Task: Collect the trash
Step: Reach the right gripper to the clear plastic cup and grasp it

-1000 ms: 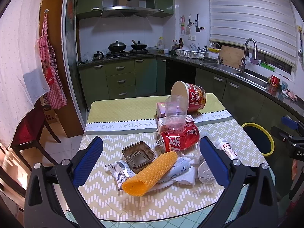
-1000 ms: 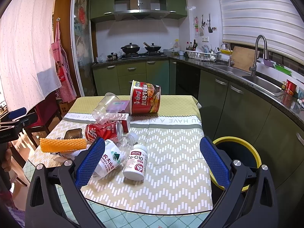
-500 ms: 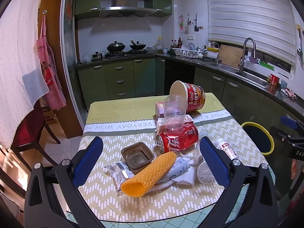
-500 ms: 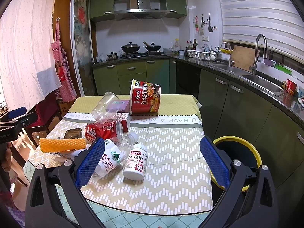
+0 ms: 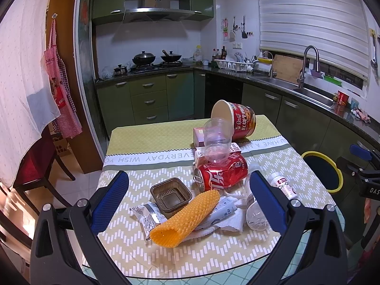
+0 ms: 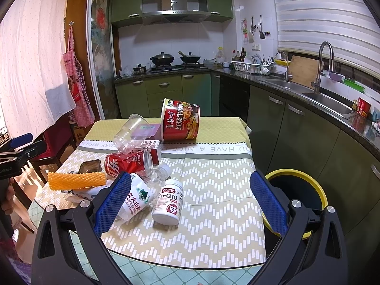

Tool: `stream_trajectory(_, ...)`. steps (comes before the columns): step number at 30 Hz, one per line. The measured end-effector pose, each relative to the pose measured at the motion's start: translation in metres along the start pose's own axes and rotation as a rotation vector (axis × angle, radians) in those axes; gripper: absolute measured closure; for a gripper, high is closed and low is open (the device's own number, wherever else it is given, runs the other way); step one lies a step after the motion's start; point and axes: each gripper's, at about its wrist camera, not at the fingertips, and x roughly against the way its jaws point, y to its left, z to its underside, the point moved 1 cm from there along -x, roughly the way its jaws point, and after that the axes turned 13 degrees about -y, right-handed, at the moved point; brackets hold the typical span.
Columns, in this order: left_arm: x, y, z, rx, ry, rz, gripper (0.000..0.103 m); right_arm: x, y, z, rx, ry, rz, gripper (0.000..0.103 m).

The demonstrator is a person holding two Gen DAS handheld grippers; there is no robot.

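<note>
Cabinets: dark green units (image 5: 147, 99) run along the back wall and down the right side, with silver bar handles.
Range hood: a steel hood (image 5: 156, 11) hangs between green upper cupboards.
Stove: two black woks (image 5: 143, 59) sit on the hob, a small pot just beside them.
Back wall: white tiles (image 6: 171, 40), utensils hung on hooks near the corner.
Window: white slatted blinds (image 6: 327, 14) cover it, lowered almost to the sill.
Sink: a steel basin with a tall curved faucet (image 5: 308, 64), a wooden board leaning near it.
Left side: a red checked apron (image 5: 59, 80) hangs by a white curtain (image 5: 21, 71).
Chair: dark wood, red seat (image 5: 35, 166).
Floor: pale tiles (image 5: 78, 185).
</note>
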Motion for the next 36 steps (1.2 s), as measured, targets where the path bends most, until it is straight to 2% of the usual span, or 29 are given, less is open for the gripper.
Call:
stream_trajectory(9,-0.024,0.005,-0.004,-0.009,0.015,0.014,0.006,-0.022,-0.006,-0.001,-0.005,0.042,-0.009,0.005)
stream_trajectory(19,-0.083,0.023,-0.035,0.002,0.008,0.039,0.006,-0.09,-0.002,-0.036,-0.019,0.089,-0.057,0.005)
stream_trajectory(23,-0.105,0.029,-0.049,-0.007,-0.004,0.049,0.006,-0.126,0.02,-0.048,-0.009,0.115,-0.196,0.005)
stream_trajectory(26,-0.121,0.036,-0.058,0.0,-0.014,0.049,0.006,-0.147,0.041,-0.055,0.036,0.13,-0.376,0.005)
stream_trajectory(30,-0.137,0.042,-0.061,0.009,-0.014,0.055,0.006,-0.169,0.074,-0.056,0.251,0.139,-0.639,0.005)
stream_trajectory(34,-0.146,0.047,-0.057,0.009,-0.002,0.052,0.006,-0.201,0.096,-0.049,0.368,0.214,-0.723,0.005)
stream_trajectory(36,-0.151,0.049,-0.056,0.012,0.0,0.047,0.006,-0.214,0.096,-0.049,0.359,0.233,-0.735,0.005)
